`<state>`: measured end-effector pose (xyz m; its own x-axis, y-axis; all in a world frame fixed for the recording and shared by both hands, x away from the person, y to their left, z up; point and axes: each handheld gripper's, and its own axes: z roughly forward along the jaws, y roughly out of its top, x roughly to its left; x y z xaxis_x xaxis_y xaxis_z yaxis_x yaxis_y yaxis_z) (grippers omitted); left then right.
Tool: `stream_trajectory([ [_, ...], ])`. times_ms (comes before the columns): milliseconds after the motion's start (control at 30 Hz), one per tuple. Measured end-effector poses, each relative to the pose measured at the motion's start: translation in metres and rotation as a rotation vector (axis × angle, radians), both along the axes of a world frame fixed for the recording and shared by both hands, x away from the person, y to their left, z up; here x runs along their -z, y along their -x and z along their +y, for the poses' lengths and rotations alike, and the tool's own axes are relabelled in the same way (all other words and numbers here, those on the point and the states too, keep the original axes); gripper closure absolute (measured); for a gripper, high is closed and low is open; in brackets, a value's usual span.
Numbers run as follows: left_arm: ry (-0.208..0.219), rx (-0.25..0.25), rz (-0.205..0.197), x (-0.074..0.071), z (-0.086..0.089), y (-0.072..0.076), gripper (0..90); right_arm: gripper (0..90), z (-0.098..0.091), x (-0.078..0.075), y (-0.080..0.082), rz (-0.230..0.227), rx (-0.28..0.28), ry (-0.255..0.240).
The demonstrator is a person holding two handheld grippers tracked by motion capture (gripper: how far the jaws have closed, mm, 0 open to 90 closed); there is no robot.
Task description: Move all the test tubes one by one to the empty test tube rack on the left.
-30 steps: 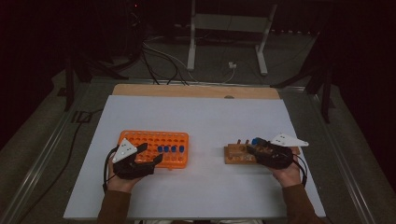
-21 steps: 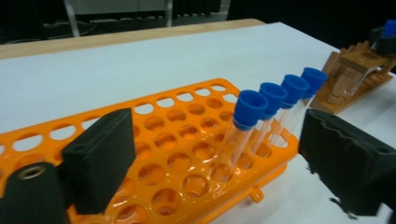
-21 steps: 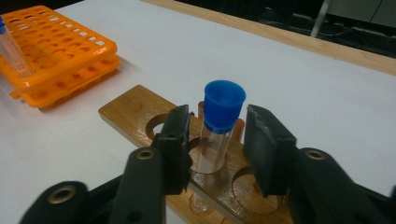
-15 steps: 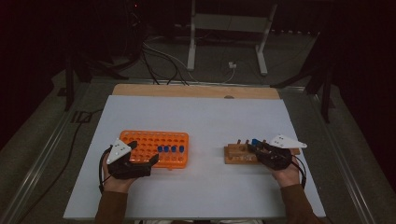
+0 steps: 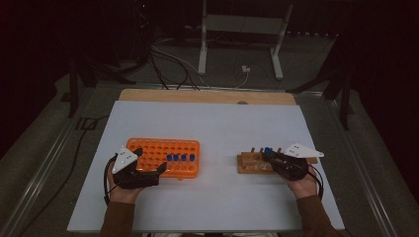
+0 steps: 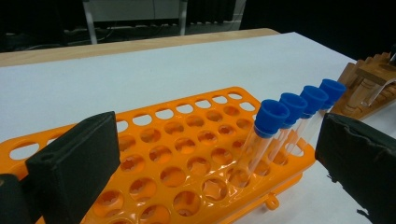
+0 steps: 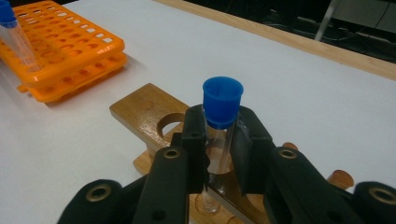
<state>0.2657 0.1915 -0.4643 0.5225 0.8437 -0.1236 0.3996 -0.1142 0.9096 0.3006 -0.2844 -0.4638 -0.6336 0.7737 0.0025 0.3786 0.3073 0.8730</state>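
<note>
My right fingers point(image 7: 219, 149) have just closed and now pinch a tube point(image 7: 219, 135) just under its blue cap point(image 7: 222, 100). The tube stands upright in a hole of the wooden stand point(image 7: 149, 116), its foot down in the lower board. Seen from above, my right gripper point(image 5: 276, 159) sits on that stand point(image 5: 249, 163) at the right of the surface point(image 5: 222, 123).

My left fingers point(image 6: 74, 163) have just spread wide with nothing pressed between them. They straddle the near corner of the orange rack point(image 6: 187, 154). Four capped tubes point(image 6: 268, 135) lean in a row at the rack's right end, near one finger and touching neither. From above, my left gripper point(image 5: 136, 170) hovers at the rack's point(image 5: 163, 148) near left corner.

The tube I hold looks light, stiff, thin-walled and clear, glass or hard plastic, so I judge it smooth, slippery and liable to crack if squeezed hard. The place to hold it is where I have it: high on the shaft below the cap, whose rim would stop a slide. I would lift straight up out of the hole, since tilting could lever the tube against the wood.
</note>
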Motion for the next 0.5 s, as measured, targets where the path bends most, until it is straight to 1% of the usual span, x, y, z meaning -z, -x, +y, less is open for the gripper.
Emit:
stream_trajectory([
  [333, -0.005, 0.004, -0.003, 0.000, -0.001, 0.000, 1.0, 76.4, -0.004, -0.005, 0.001, -0.007, 0.013, -0.012],
  [500, 0.001, 0.002, -0.011, -0.002, -0.003, 0.001, 1.0, 76.5, -0.005, -0.015, 0.003, -0.022, 0.014, -0.025],
])
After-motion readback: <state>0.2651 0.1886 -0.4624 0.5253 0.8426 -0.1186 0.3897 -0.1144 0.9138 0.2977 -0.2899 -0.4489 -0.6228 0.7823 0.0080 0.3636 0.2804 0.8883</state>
